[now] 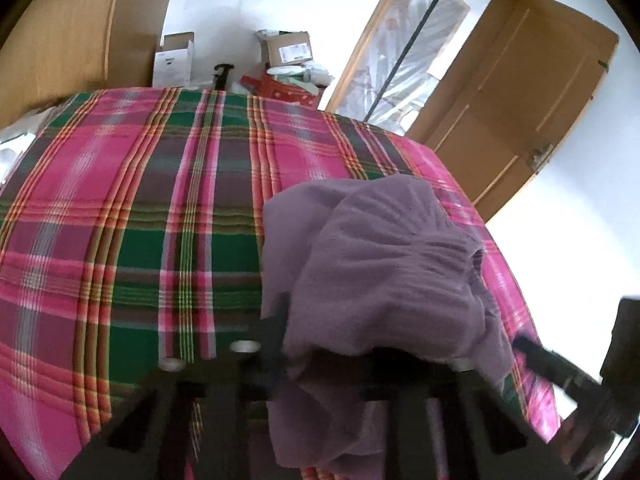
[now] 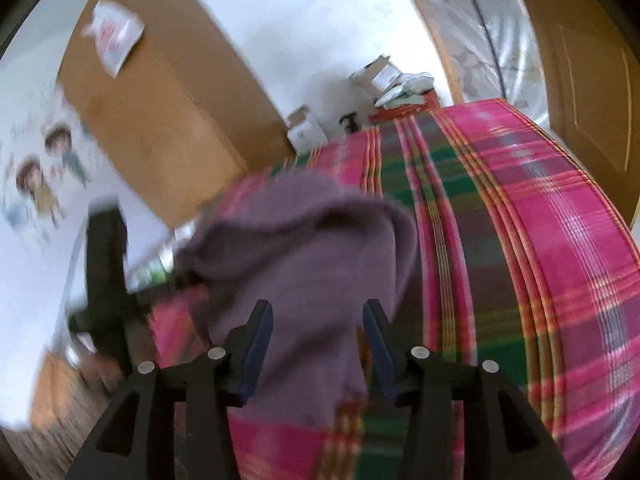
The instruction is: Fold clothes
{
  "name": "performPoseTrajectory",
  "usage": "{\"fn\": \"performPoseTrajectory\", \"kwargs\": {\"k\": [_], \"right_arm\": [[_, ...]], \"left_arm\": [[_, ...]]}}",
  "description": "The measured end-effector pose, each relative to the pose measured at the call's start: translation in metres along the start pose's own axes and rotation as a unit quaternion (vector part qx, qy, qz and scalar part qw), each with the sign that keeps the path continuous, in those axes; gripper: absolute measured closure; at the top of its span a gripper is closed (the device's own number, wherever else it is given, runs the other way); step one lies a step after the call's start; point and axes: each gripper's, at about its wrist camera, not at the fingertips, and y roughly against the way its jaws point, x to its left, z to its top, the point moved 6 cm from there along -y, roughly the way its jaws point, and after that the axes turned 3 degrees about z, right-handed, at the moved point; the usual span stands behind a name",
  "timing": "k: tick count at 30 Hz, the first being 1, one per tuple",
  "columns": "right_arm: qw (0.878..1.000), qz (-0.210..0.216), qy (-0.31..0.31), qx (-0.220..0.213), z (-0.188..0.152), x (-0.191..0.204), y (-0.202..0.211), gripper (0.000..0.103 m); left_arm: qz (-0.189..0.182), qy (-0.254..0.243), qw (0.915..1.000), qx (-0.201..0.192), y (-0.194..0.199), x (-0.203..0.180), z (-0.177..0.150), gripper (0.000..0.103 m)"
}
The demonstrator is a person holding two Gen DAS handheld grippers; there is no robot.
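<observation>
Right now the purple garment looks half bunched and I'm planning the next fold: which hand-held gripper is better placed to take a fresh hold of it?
Probably the right hand-held gripper: its jaws stand open with the purple garment lying between them. The left hand-held gripper is draped in cloth, its fingers mostly hidden.

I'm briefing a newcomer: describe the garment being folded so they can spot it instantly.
Start at the bed, covered by a pink-and-green plaid bedspread. On its near side lies a crumpled purple garment, draped over the left gripper. It is the only plain, unpatterned cloth there.
</observation>
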Motion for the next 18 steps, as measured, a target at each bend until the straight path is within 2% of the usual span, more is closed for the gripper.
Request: {"fn": "performPoseTrajectory", "kwargs": {"k": [3, 8, 13, 16, 17, 18], "right_arm": [[0.999, 0.012, 0.043, 0.008, -0.016, 0.015, -0.003, 0.055], [0.993, -0.013, 0.113, 0.027, -0.032, 0.032, -0.017, 0.054], [0.993, -0.026, 0.111, 0.033, -0.037, 0.028, -0.026, 0.055], [0.994, -0.034, 0.094, 0.036, -0.037, 0.023, -0.030, 0.070], [0.994, -0.040, 0.094, 0.035, -0.037, 0.022, -0.030, 0.079], [0.994, -0.042, 0.092, 0.032, -0.035, 0.022, -0.028, 0.083]], "left_arm": [[0.006, 0.007, 0.9998, -0.018, 0.005, 0.002, 0.006, 0.100], [0.019, 0.039, 0.9980, -0.047, 0.020, 0.020, 0.019, 0.100], [0.027, 0.030, 0.9982, -0.043, 0.016, 0.024, 0.025, 0.100], [0.033, 0.029, 0.9985, -0.033, 0.009, 0.025, 0.023, 0.100], [0.032, 0.029, 0.9986, -0.030, 0.007, 0.026, 0.022, 0.100], [0.028, 0.032, 0.9988, -0.025, 0.006, 0.026, 0.022, 0.100]]}}
